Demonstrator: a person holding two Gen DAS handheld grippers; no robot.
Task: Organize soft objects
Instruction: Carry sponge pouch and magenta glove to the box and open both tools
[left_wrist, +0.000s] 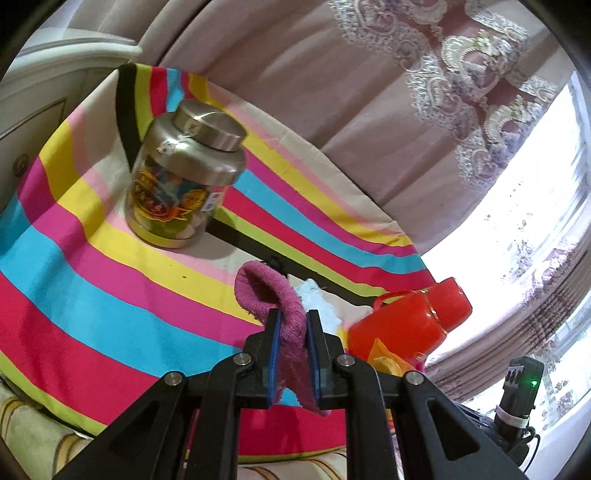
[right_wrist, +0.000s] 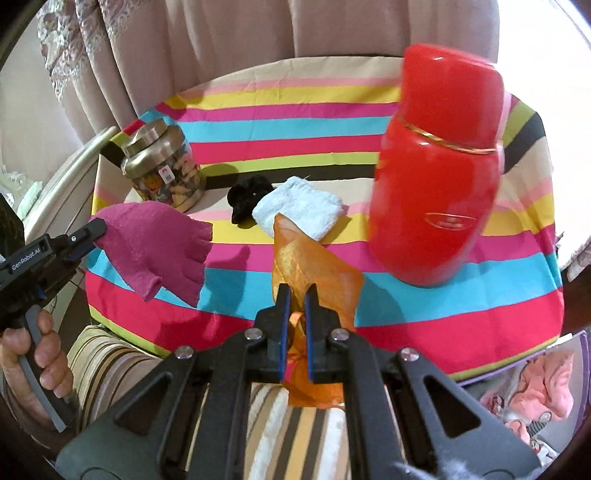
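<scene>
Both tongs grip cloth: left tongs (left_wrist: 293, 345) pinch the magenta glove (left_wrist: 269, 295), right tongs (right_wrist: 297, 325) the orange pouch (right_wrist: 314, 269).

On the striped tabletop (right_wrist: 369, 110) we see a metal-lidded jar (right_wrist: 162, 164) far left and a red flask (right_wrist: 436, 177) right, well apart; pink curtains (right_wrist: 207, 40) hang behind.

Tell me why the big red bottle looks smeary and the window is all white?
In the right wrist view the red bottle looks smeared by motion blur, while the magenta glove stays fairly sharp; in the left wrist view daylight washes out the window, and the fisheye lens bends the striped cloth.
</scene>
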